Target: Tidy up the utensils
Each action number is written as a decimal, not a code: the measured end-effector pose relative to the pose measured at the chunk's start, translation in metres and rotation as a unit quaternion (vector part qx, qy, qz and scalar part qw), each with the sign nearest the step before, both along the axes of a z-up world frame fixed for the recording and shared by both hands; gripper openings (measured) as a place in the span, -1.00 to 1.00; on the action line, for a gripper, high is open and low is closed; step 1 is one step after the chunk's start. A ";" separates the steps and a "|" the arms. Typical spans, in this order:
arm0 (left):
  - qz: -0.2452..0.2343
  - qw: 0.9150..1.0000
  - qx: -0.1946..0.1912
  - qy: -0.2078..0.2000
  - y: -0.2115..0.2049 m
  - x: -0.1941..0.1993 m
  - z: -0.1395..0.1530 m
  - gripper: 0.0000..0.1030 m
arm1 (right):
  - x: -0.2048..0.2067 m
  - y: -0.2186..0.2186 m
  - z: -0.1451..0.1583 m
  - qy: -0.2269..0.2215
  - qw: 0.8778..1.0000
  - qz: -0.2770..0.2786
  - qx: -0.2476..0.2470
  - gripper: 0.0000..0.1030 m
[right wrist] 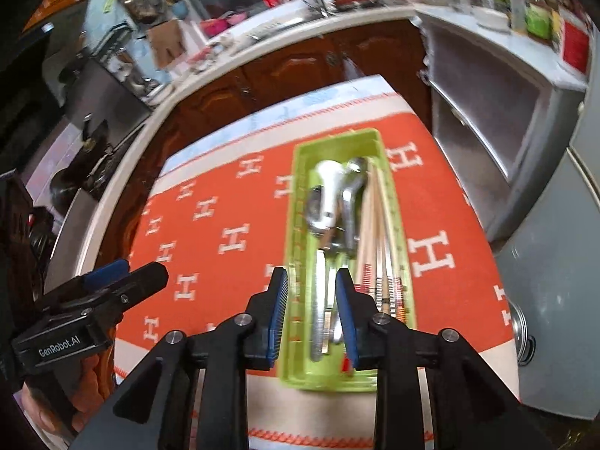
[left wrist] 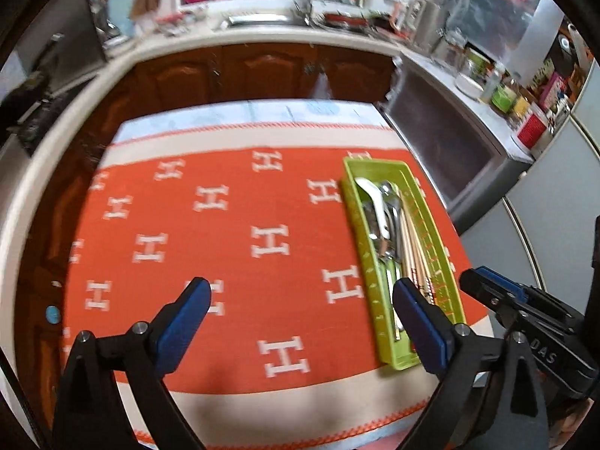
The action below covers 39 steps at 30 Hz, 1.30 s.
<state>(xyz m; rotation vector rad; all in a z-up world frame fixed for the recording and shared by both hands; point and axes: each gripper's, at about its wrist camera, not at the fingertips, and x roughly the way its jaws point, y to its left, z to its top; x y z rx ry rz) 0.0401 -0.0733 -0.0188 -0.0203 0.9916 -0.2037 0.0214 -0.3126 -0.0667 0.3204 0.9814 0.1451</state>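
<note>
Left wrist view: left gripper [left wrist: 300, 300] angled steeply down over orange cloth [left wrist: 225, 225], jaws spread wide, nothing between them. Green tray [left wrist: 375, 292] lying lengthwise on cloth at right, partly behind right-hand blue pad. Inside: white spoon [left wrist: 375, 202] and metal utensils [left wrist: 390, 225] on one side, wooden chopsticks [left wrist: 412, 247] alongside. Right gripper [left wrist: 495, 292] entering from right edge, near tray.

Right wrist view: right gripper [right wrist: 312, 300] tilted down above near end of green tray [right wrist: 296, 247], jaws partly parted, gripping nothing; metal handles visible below the gap. Same contents: white spoon [right wrist: 330, 191], metal utensils [right wrist: 350, 217], chopsticks [right wrist: 378, 232]. Left gripper [right wrist: 127, 273] at left, over cloth [right wrist: 210, 247], well apart from tray.
</note>
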 end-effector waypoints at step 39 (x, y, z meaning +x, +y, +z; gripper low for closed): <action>0.083 0.990 0.060 -0.094 0.052 -0.067 0.039 0.98 | -0.083 0.113 0.091 -0.104 0.992 0.028 -0.072 0.04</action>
